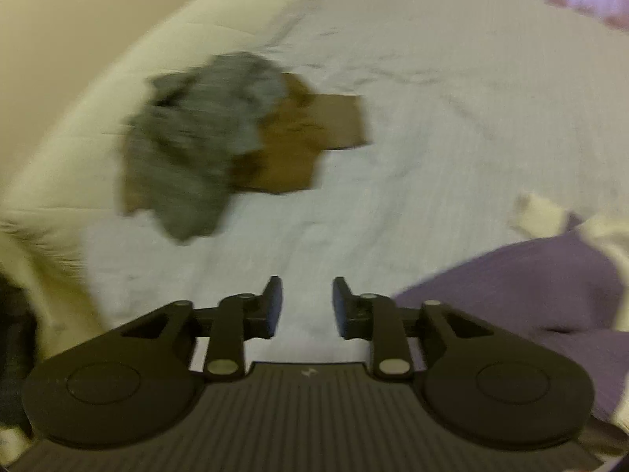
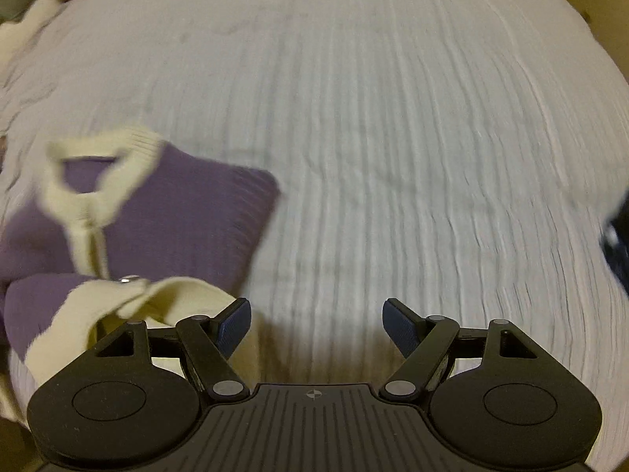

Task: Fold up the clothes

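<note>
**Two grippers, nothing held**

Both tools hang over the white bedspread point(image 2: 393, 118). The left gripper point(image 1: 306, 303) stands partly apart, empty; the right gripper point(image 2: 316, 326) gapes wide, empty too. A folded purple cardigan point(image 2: 177, 212) lies beside the right one. Farther off, a crumpled grey garment point(image 1: 196, 137) covers brown cardboard point(image 1: 310, 133).
</note>
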Demonstrator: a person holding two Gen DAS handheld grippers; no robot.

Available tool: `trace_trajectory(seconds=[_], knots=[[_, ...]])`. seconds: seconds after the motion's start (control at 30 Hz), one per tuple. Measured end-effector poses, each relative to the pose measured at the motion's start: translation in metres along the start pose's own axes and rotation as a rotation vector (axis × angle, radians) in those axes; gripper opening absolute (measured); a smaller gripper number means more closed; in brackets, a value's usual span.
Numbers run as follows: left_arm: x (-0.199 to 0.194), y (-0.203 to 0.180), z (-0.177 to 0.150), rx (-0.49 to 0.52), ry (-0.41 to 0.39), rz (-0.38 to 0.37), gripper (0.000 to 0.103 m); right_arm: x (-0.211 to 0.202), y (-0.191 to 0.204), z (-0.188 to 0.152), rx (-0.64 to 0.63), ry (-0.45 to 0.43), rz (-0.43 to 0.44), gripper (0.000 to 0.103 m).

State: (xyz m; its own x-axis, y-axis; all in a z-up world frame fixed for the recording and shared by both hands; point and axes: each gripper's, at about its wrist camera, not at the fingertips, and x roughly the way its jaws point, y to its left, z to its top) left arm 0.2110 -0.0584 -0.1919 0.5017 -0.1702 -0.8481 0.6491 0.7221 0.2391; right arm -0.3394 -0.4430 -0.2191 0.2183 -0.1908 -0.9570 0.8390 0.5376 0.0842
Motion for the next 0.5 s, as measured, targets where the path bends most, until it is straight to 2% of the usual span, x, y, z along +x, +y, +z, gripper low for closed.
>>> trace_trajectory(seconds=[0.03,0.17,0.27,0.33,0.5], knots=[[0.007,-0.006,-0.001,0.016,0.013,-0.06,0.037,0.002,0.001,0.003,-0.02,-0.009,0.006,0.077],[0.037,-0.052,-0.003,0.149,0.069,-0.296,0.042,0.014,-0.001,0.02,-0.131,-0.059,0.018,0.077],[0.062,-0.095,0.009,0.275,0.085,-0.404,0.045,0.024,-0.007,0.035,-0.193,-0.088,0.036,0.077],[0.082,-0.118,0.022,0.34,0.088,-0.481,0.046,0.032,-0.01,0.046,-0.219,-0.096,0.082,0.077],[0.125,-0.173,0.054,0.431,0.127,-0.605,0.051,0.064,-0.011,0.065,-0.241,-0.076,0.177,0.077]])
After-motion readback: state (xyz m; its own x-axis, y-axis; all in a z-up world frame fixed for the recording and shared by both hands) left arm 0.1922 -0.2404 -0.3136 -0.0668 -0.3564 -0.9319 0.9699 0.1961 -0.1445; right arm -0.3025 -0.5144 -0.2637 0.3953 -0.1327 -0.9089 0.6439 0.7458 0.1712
